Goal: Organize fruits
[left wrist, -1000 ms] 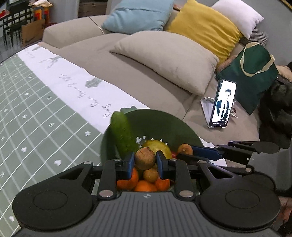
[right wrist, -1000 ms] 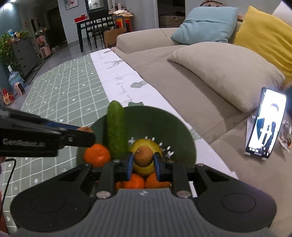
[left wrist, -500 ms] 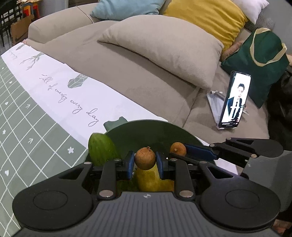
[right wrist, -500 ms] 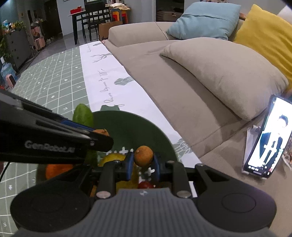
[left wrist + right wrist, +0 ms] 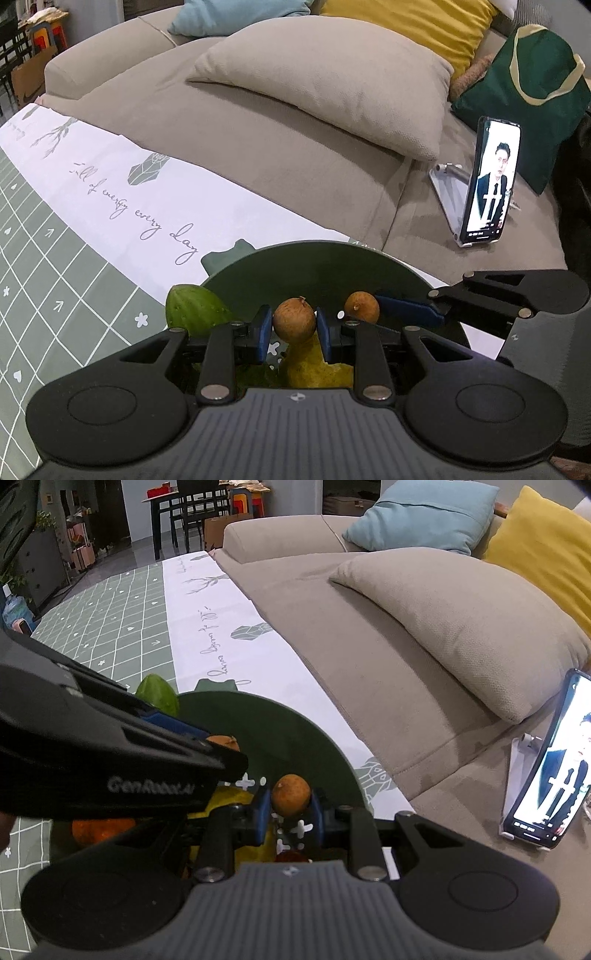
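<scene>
Your left gripper point(image 5: 294, 332) is nearly closed on a small brown round fruit point(image 5: 294, 320). Its blue pads point(image 5: 263, 332) press the fruit from both sides, and the fruit sits at the very tips, above the green bowl point(image 5: 314, 266). Beneath it, inside the bowl, lies a yellow fruit point(image 5: 314, 365), and a green cucumber point(image 5: 192, 308) pokes over the bowl's left rim.

Your right gripper point(image 5: 289, 806) is closed down on a second small fruit point(image 5: 290, 794), more orange-brown in tone, pinched between its blue pads point(image 5: 261, 808) at the tips. In the left wrist view this same fruit shows just to the right of the first one, held by the right gripper's blue finger coming in from the right side. The two held fruits are near each other but not touching.

From the right wrist view, the left gripper's black body crosses the left of the frame over the bowl. Under it you can see an orange point(image 5: 99, 829) and part of the yellow fruit in the bowl. A small red fruit point(image 5: 290, 856) peeks out just below your right gripper's tips.

The bowl stands on a green checked mat point(image 5: 55, 277) with a white border, right beside a beige sofa point(image 5: 258, 147). A phone point(image 5: 493, 181) stands propped on the sofa seat, well to the right of the bowl.
</scene>
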A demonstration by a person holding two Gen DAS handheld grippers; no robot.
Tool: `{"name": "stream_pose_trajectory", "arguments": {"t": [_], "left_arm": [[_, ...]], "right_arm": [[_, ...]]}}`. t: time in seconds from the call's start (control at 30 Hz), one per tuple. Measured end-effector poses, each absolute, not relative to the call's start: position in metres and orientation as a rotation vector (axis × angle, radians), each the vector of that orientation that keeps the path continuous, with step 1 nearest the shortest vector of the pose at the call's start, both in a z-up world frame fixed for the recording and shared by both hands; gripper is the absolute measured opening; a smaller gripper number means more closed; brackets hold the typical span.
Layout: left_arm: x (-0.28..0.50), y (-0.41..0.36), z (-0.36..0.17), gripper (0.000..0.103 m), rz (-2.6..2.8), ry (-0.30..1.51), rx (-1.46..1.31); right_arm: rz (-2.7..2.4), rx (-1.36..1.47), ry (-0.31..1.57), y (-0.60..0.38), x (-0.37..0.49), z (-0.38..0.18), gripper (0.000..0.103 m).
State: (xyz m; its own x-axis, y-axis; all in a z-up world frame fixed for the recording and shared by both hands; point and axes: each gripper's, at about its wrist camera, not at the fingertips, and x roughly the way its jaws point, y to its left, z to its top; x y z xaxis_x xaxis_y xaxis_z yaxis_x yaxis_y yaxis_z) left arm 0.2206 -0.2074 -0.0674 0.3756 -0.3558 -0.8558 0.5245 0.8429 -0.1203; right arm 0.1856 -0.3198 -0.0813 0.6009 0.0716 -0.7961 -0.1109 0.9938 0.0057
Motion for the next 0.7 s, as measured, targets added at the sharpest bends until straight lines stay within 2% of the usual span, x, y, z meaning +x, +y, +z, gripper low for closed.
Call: {"name": "stream_pose_trajectory", "arguments": {"t": [0.27,0.5,0.7], "left_arm": [[0.219,-0.204,-0.065,0.039,-0.556,1.059,0.157],[0.204,-0.192,-0.039,0.044,-0.527,0.999,0.155],[0.188,-0.169,-0.006,0.049,-0.466,0.915,0.124]], "right_arm": [[0.109,-0.060,0.930,-0.318,0.185,-0.078,0.022],[0.112,-0.060,0.902,-0.317,0.179,-0.058,0.041],[0.118,-0.022,0.861,-0.315,0.170,-0.029,0.063]]}}
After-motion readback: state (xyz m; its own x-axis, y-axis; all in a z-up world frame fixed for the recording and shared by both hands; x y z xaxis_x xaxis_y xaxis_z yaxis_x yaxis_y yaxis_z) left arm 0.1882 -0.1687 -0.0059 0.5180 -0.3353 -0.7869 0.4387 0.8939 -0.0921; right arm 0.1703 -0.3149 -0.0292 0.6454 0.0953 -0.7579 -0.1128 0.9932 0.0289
